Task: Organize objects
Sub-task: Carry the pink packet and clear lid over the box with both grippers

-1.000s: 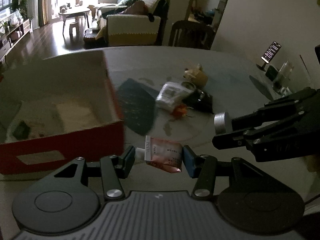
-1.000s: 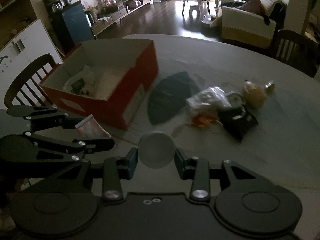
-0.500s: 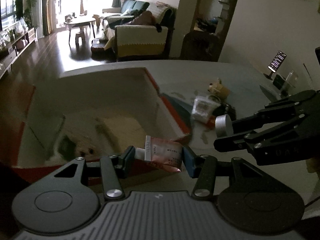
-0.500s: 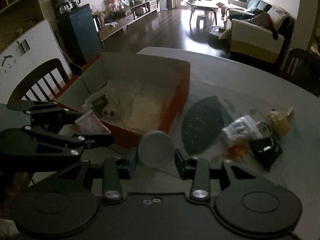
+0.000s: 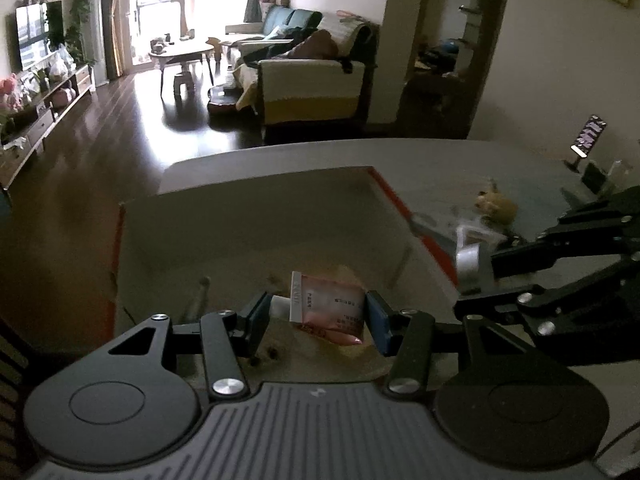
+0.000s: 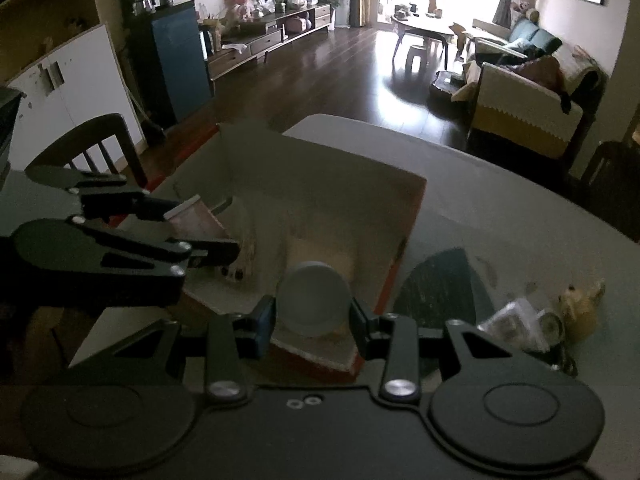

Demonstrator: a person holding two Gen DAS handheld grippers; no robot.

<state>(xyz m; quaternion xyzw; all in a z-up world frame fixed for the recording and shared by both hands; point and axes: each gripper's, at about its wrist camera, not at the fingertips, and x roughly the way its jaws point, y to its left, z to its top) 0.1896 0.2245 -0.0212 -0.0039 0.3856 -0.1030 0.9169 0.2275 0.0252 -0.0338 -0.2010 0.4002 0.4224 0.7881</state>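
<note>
We hold a pink sachet (image 5: 328,308) clamped in our left hand-held gripper (image 5: 316,314), and a round grey-capped jar (image 6: 313,298) clamped in our right hand-held gripper (image 6: 312,320). A second ago both hung over the bare surface (image 6: 500,208) short of the red box (image 6: 404,240); now both sit above its open interior, the sachet over the left part and the jar just inside the near right wall. That suggests the carry is done and only the release remains. The box already holds some pale papers and a small dark item, too blurred to name. Still on the surface to the right wait a dark flat pad (image 6: 440,284), a crinkled packet (image 6: 516,320) and a small yellow figurine (image 6: 582,306). Nothing blocks the drop.
</note>
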